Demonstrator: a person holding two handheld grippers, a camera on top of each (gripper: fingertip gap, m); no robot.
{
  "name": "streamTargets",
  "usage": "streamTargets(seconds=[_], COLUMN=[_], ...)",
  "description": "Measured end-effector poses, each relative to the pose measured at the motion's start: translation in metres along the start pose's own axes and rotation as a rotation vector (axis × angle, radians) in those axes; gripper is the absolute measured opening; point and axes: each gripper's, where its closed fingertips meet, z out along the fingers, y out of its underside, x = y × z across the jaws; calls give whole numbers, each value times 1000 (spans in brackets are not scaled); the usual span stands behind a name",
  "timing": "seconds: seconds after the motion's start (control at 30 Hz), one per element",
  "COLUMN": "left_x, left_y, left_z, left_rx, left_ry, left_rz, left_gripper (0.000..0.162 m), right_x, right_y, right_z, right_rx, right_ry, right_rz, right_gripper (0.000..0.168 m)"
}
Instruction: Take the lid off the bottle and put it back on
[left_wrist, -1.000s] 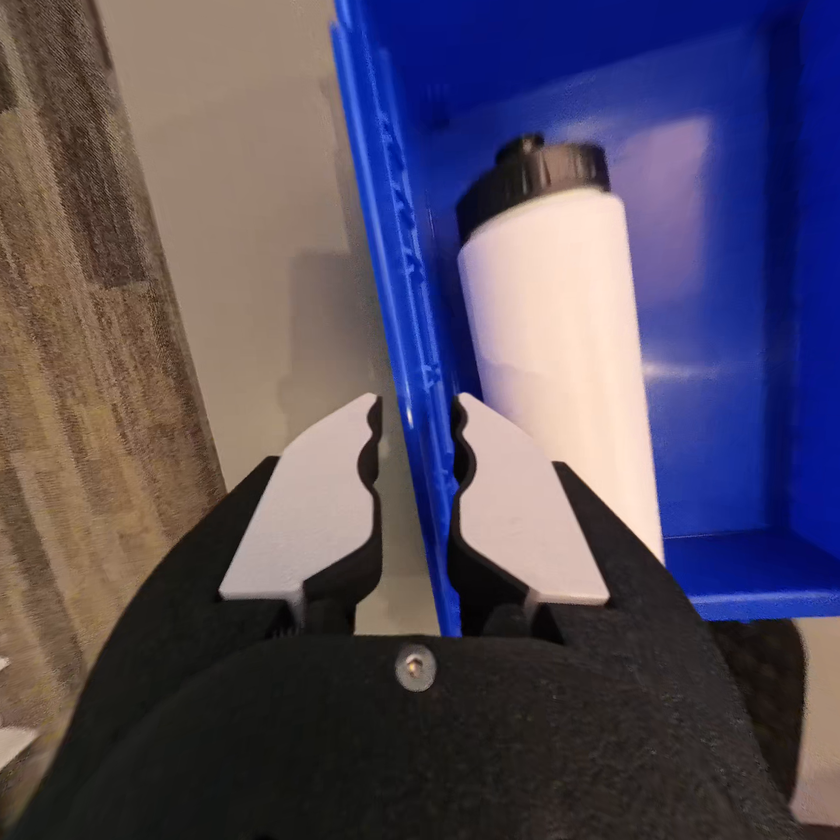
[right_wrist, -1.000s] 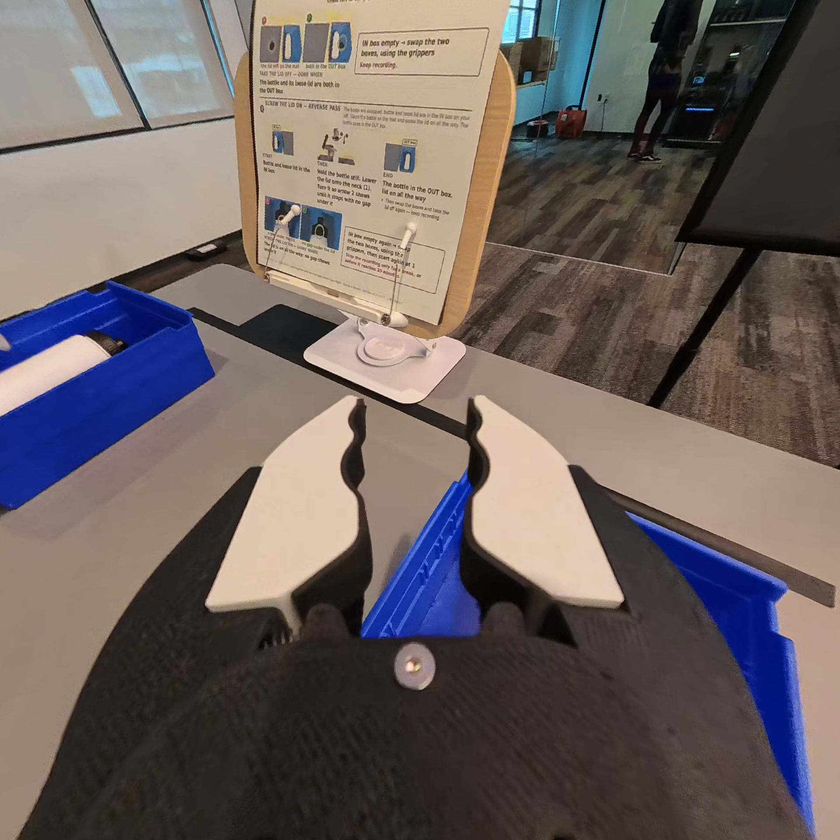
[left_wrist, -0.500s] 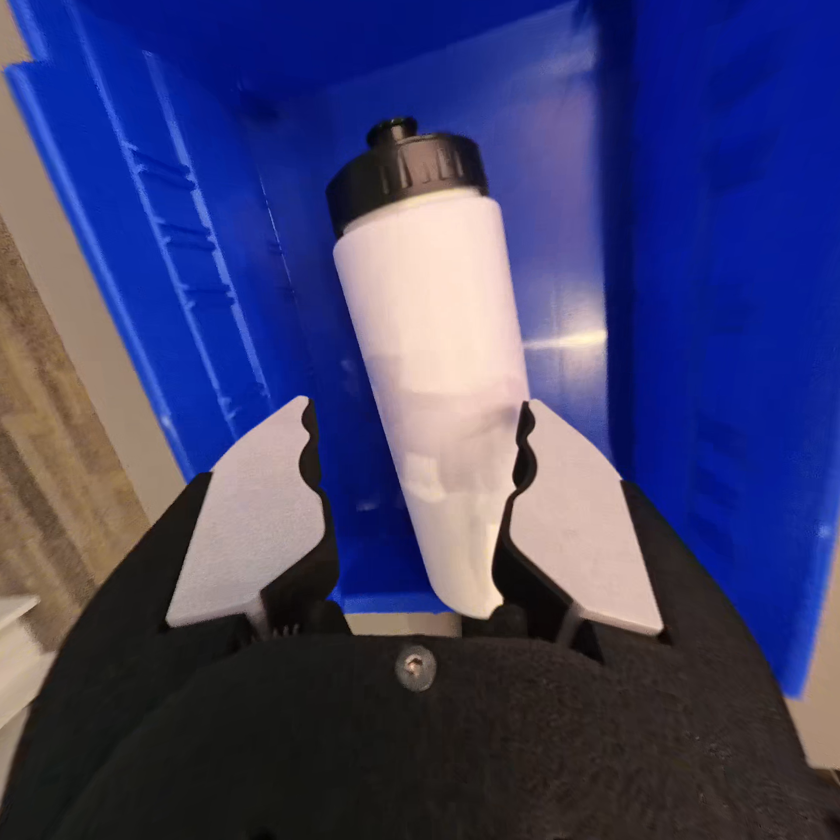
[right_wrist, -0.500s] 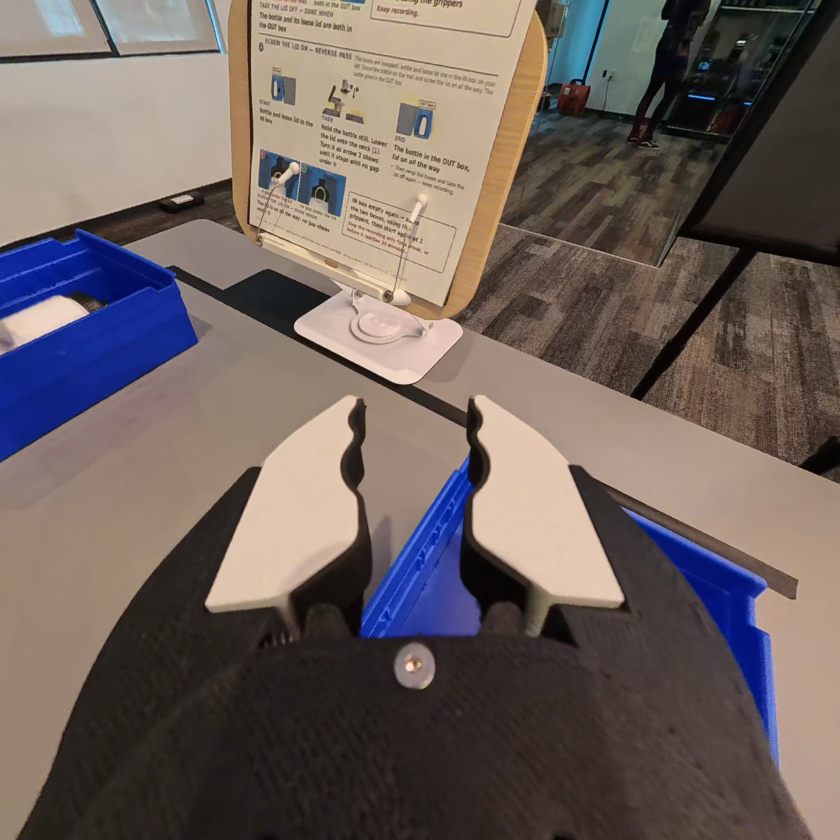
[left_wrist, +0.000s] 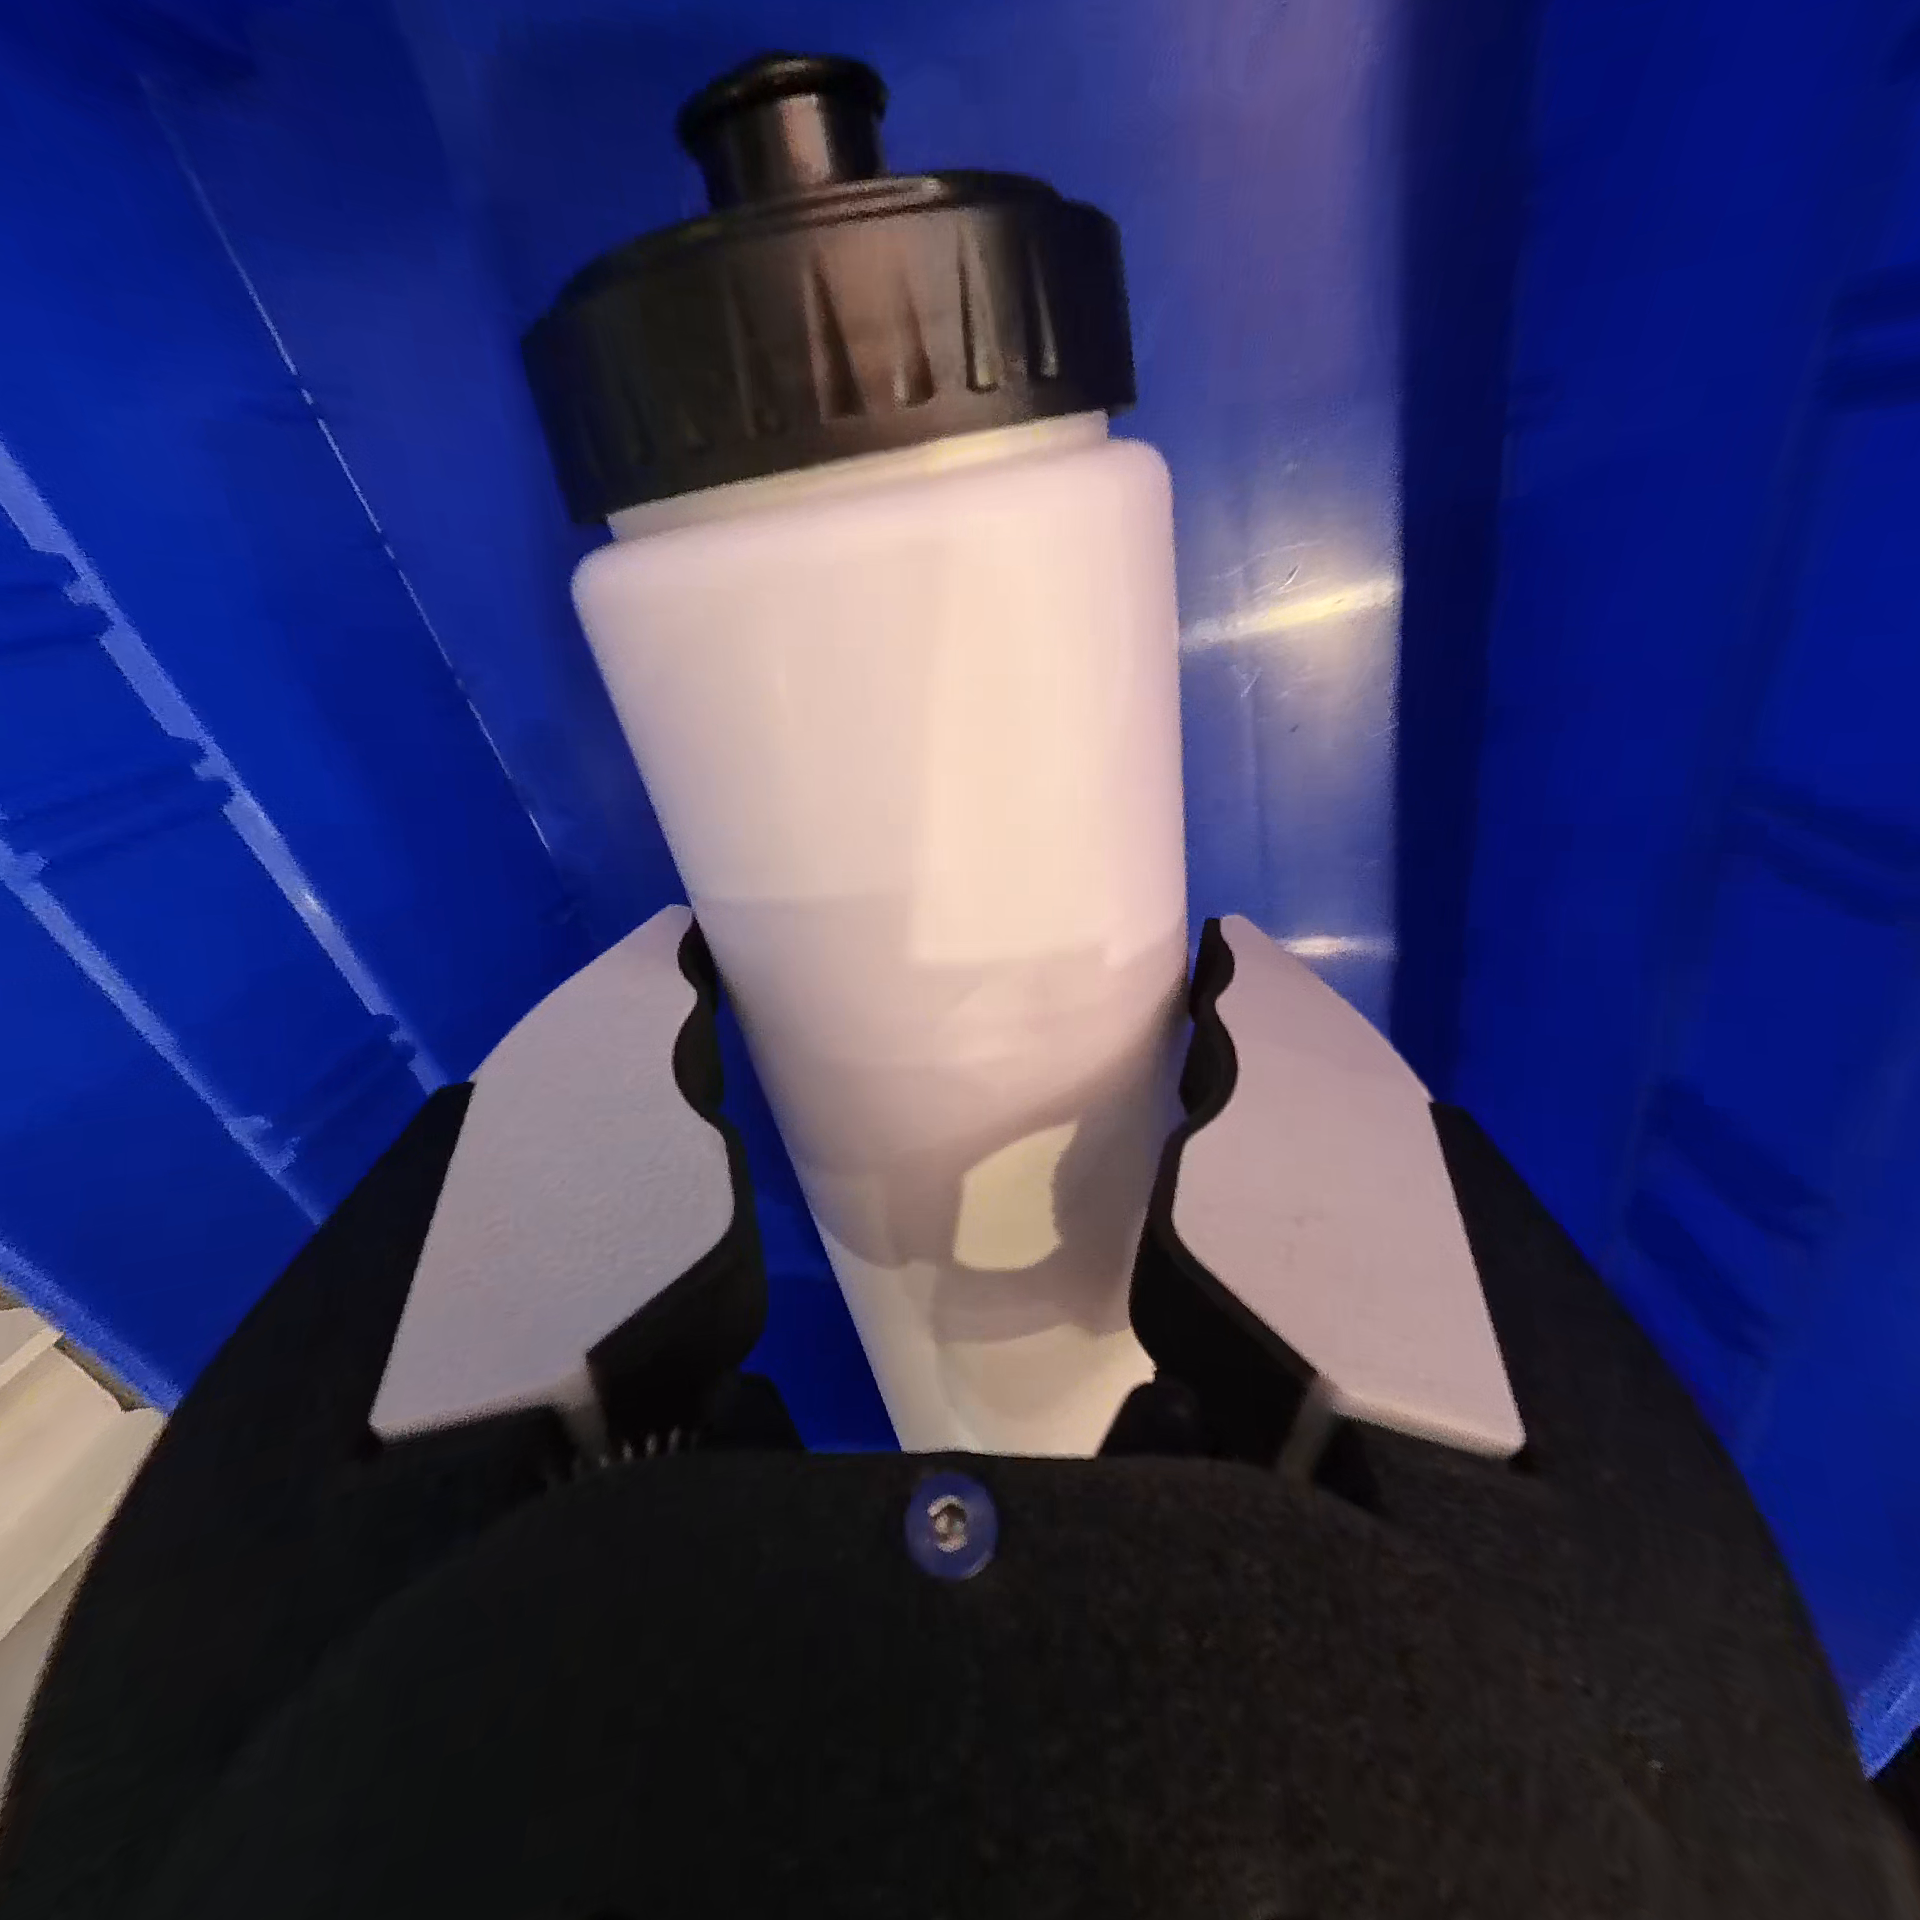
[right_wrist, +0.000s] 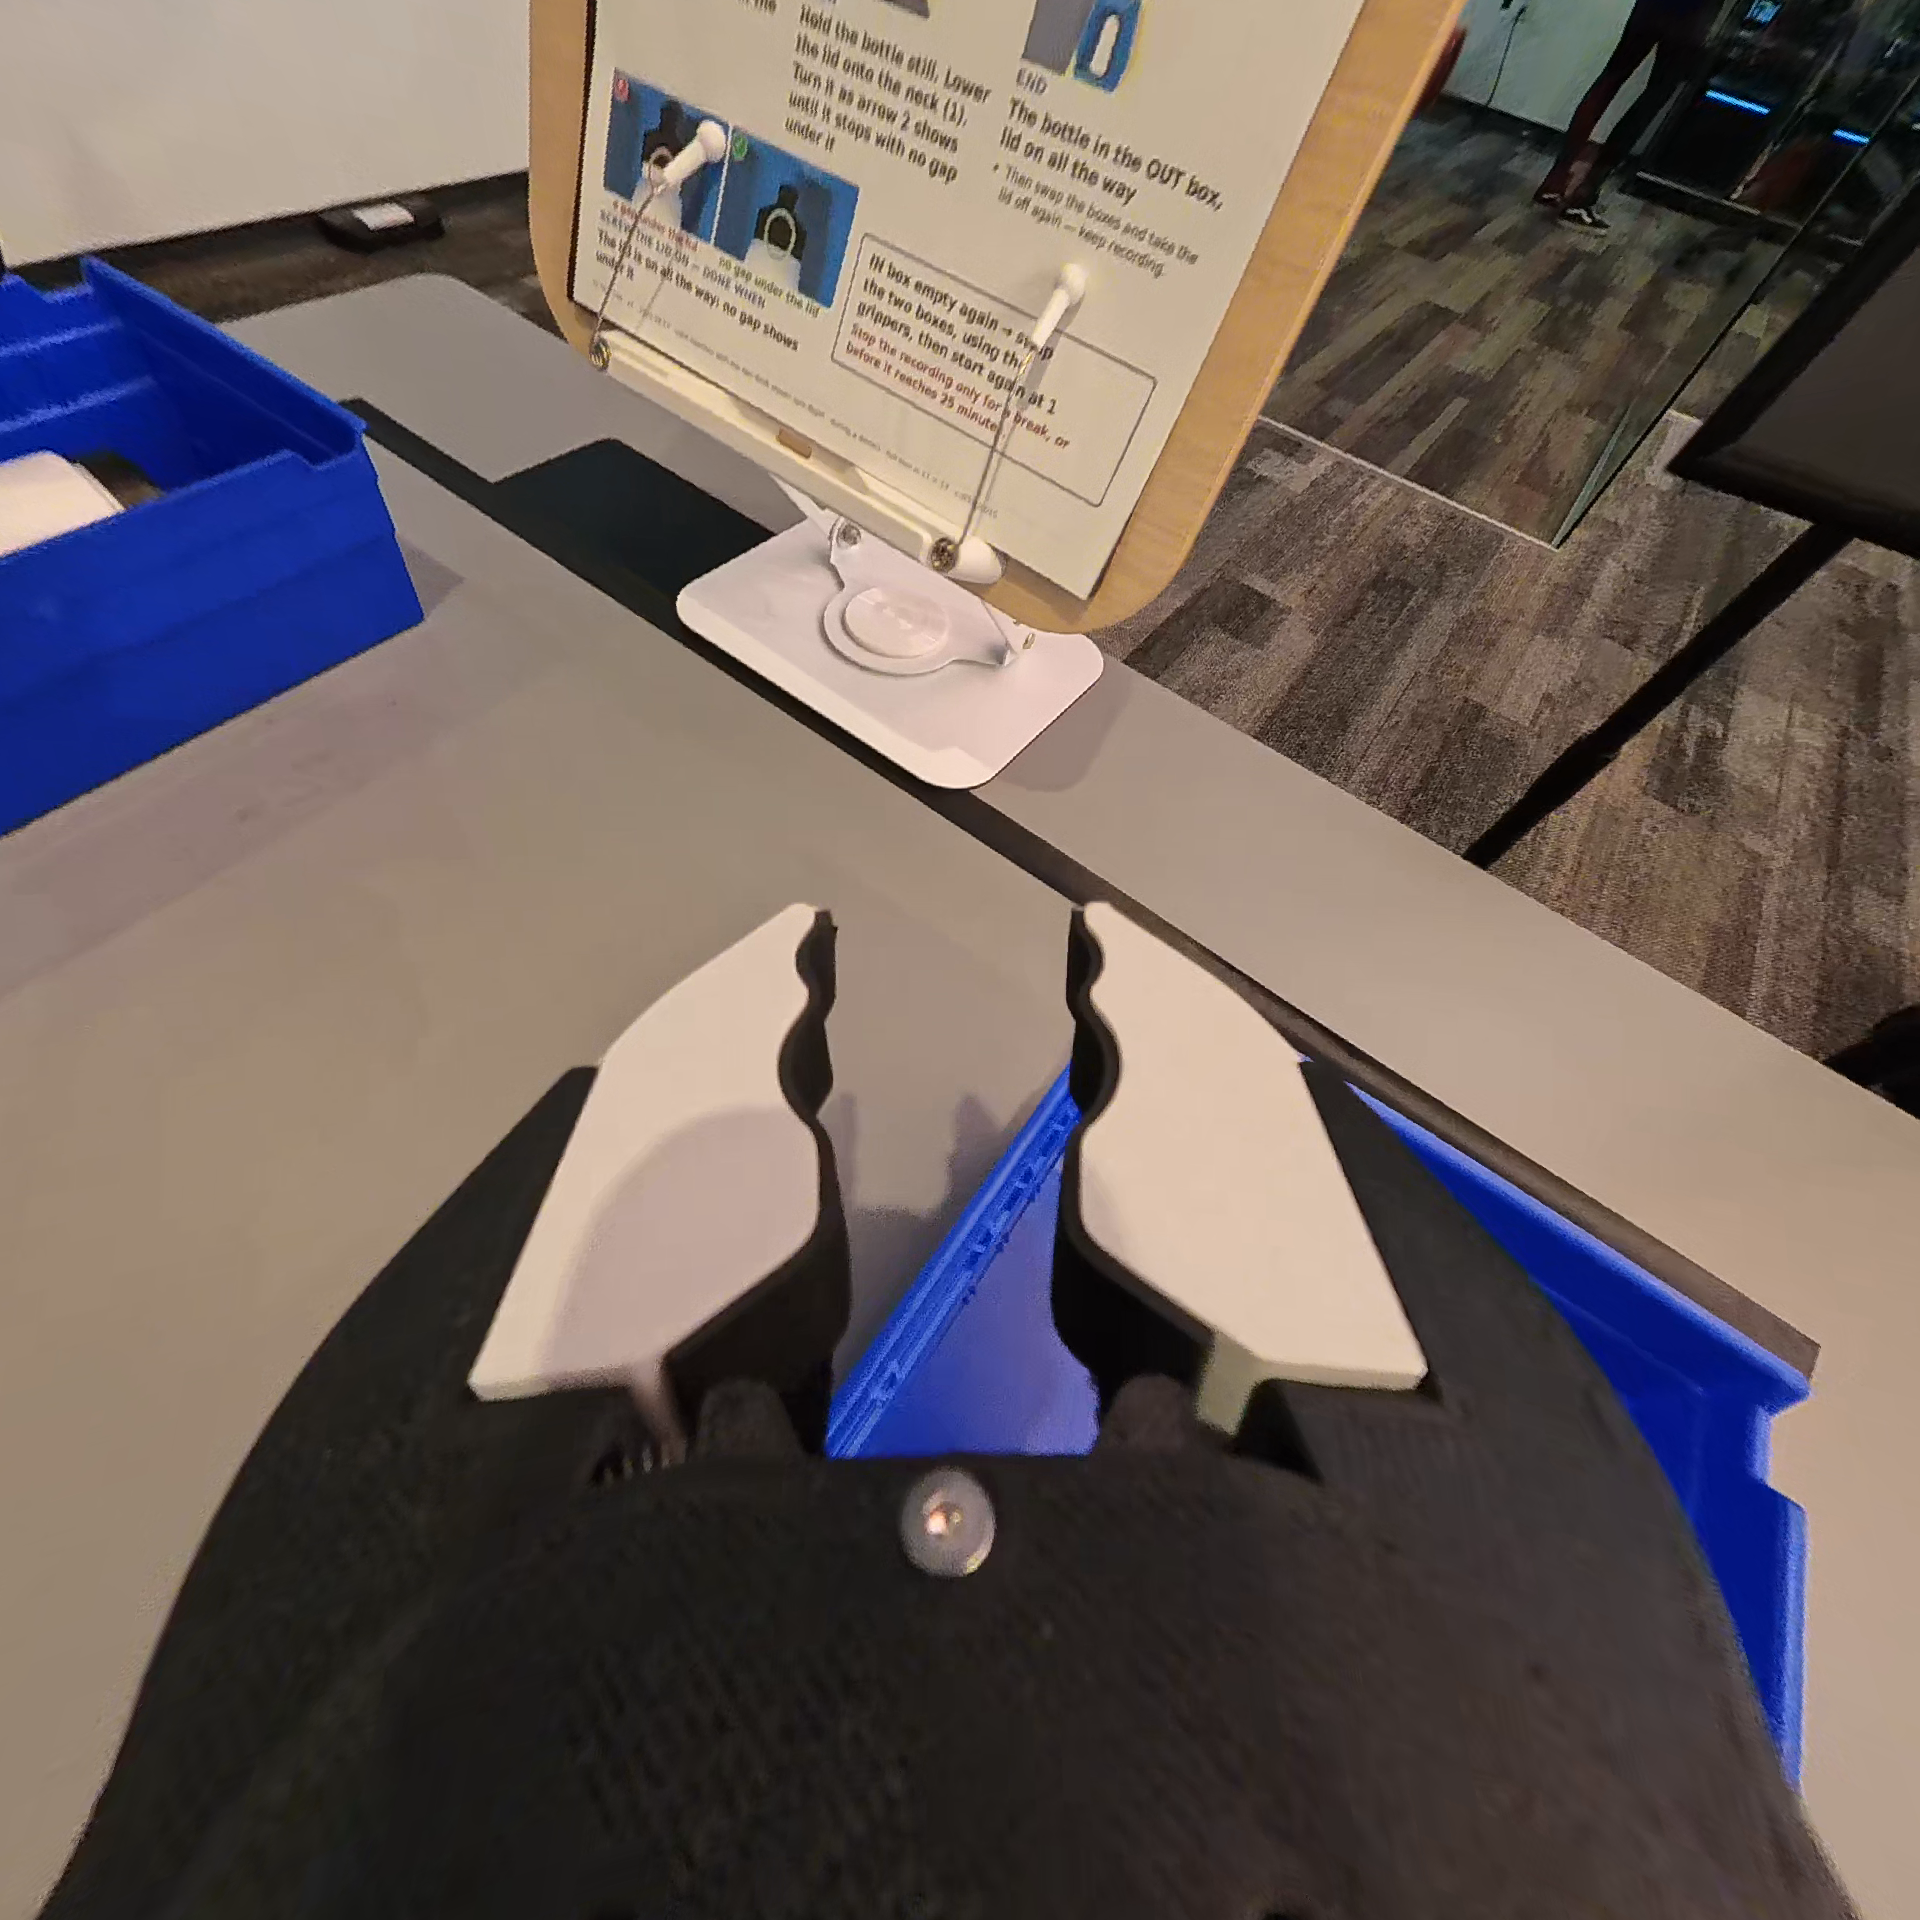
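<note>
- One white bottle (left_wrist: 894, 790) is seen in the middle of the left wrist view, lying inside a blue box (left_wrist: 260, 727) whose walls fill the left, top and right of that frame.
- One black ribbed lid (left_wrist: 831, 343) with a spout is seated on the bottle's neck, at the upper centre of the frame.
- The left gripper (left_wrist: 948, 961) is placed around the bottle's lower body, one finger on each side; its two fingers are spread, and each inner edge is seen right at the bottle's side, though whether they press on it cannot be told.
- In the right wrist view, the right gripper (right_wrist: 948, 925) is held at the lower centre of the frame above the grey table (right_wrist: 520, 883), with its two fingers spread and nothing between them.
- Two blue boxes are counted in that view: the first at the upper left, where a small part of the white bottle (right_wrist: 47, 494) is glimpsed over its wall, and a second blue box (right_wrist: 1621, 1382) at the lower right, partly hidden behind the right gripper.
- One instruction board (right_wrist: 1299, 343) on a white stand (right_wrist: 914, 665) is set at the table's far edge, in the upper centre of the frame.
- A person's legs (right_wrist: 1610, 114) are seen at the upper right, far off on the wood-patterned floor (right_wrist: 1507, 520).
</note>
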Motion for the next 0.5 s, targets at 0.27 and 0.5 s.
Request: streamTargets(seconds=[0.27, 0.5], left_x=[-3, -8], left_y=[-1, -20], left_z=[-1, -11], left_rx=[10, 128], left_ry=[28, 24], left_rz=[-21, -36], left_gripper=[87, 79], right_x=[-6, -8], right_y=[11, 15], right_z=[11, 15], right_rx=[-59, -78], right_ry=[-4, -9], right_rz=[-27, -31], right_gripper=[45, 45])
